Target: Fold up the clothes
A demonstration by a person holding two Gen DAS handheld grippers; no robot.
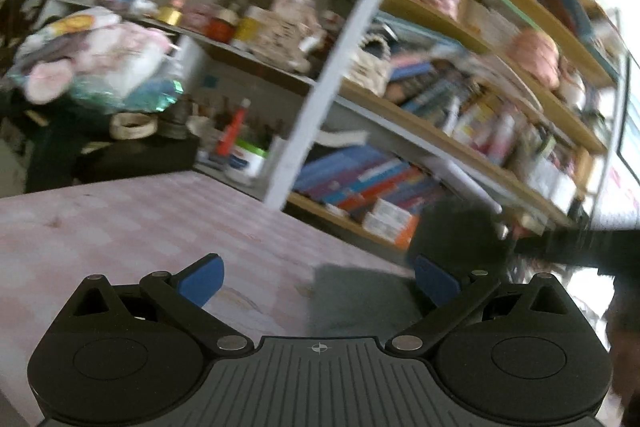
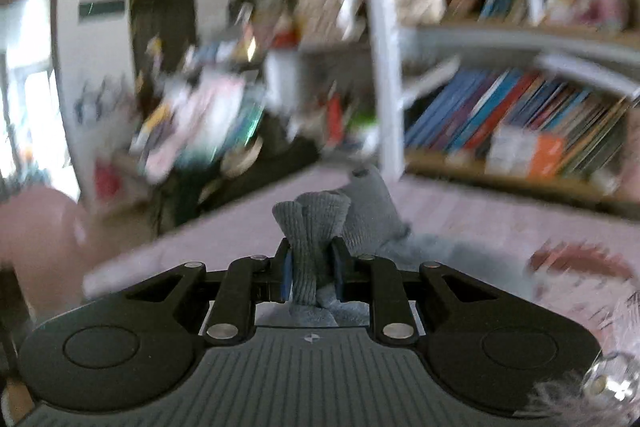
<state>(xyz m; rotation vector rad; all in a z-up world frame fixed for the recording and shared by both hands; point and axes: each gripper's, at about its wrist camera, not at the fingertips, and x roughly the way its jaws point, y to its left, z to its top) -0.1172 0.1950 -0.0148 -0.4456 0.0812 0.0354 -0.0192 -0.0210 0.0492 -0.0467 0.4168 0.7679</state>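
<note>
A grey knitted garment (image 2: 360,215) lies on the pink checked table (image 2: 480,219). My right gripper (image 2: 310,267) is shut on a bunched fold of it, which sticks up between the blue pads. In the left wrist view a corner of the grey garment (image 1: 352,299) lies on the table (image 1: 140,227) between the spread fingers. My left gripper (image 1: 318,279) is open and holds nothing, low over the table. Both views are blurred.
Wooden shelves full of books (image 1: 360,183) with a white post (image 1: 320,95) stand right behind the table. A dark side table with bags and clutter (image 1: 92,63) stands at the left. A pink patterned item (image 2: 580,267) lies at the right.
</note>
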